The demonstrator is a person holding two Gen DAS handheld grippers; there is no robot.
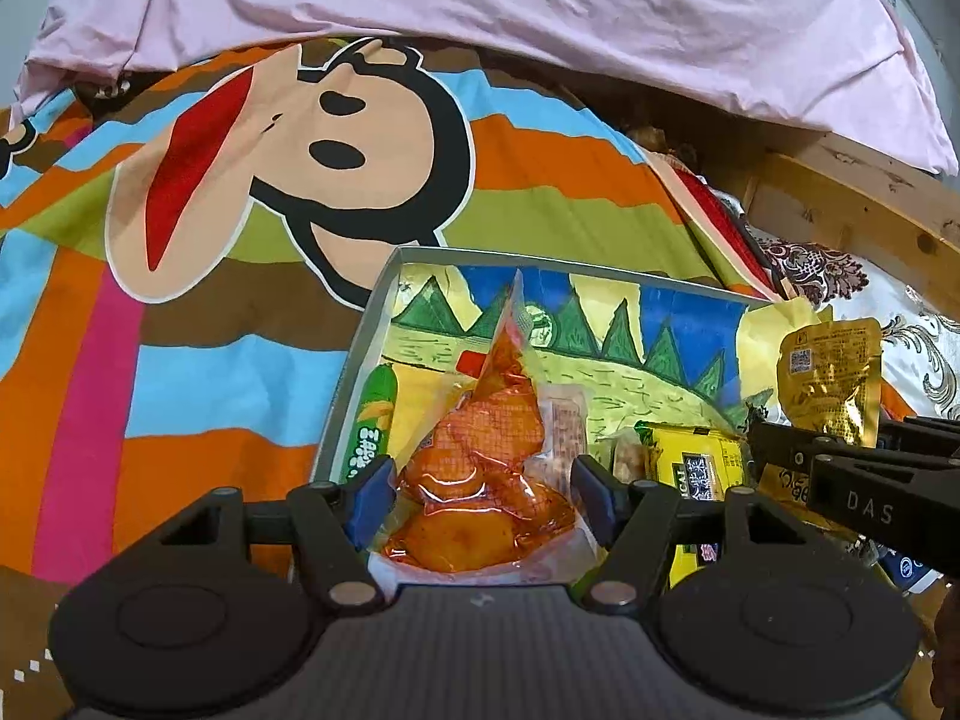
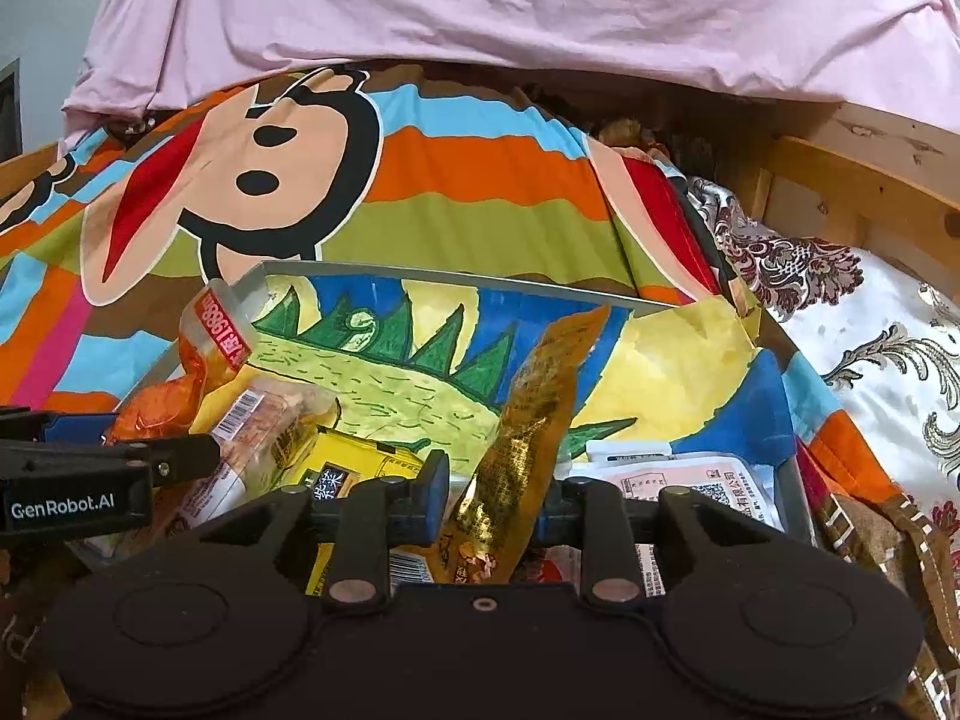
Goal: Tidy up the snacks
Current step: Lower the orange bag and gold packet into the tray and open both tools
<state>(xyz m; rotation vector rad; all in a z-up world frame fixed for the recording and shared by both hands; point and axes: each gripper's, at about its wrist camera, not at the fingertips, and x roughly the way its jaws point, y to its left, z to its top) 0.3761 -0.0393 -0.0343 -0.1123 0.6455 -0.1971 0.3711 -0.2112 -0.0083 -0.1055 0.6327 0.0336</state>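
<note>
Left wrist view: left tongs (image 1: 480, 498) tilted downward, clamped on orange pouch (image 1: 480, 468); right tongs (image 2: 492, 501) loosely around gold packet (image 2: 528, 420).

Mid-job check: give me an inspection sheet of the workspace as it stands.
Surface: striped cartoon bedsheet carrying a shallow tray lined with a landscape drawing.
Job's things: orange snack pouch, gold packet, yellow packet, green sausage stick.
Clutter: white packets at the tray's right.
Grippers: left tool around orange pouch; right tool around gold packet, contact unclear.
Cables: nothing seen.
Surroundings: pink cover, wooden frame.
</note>
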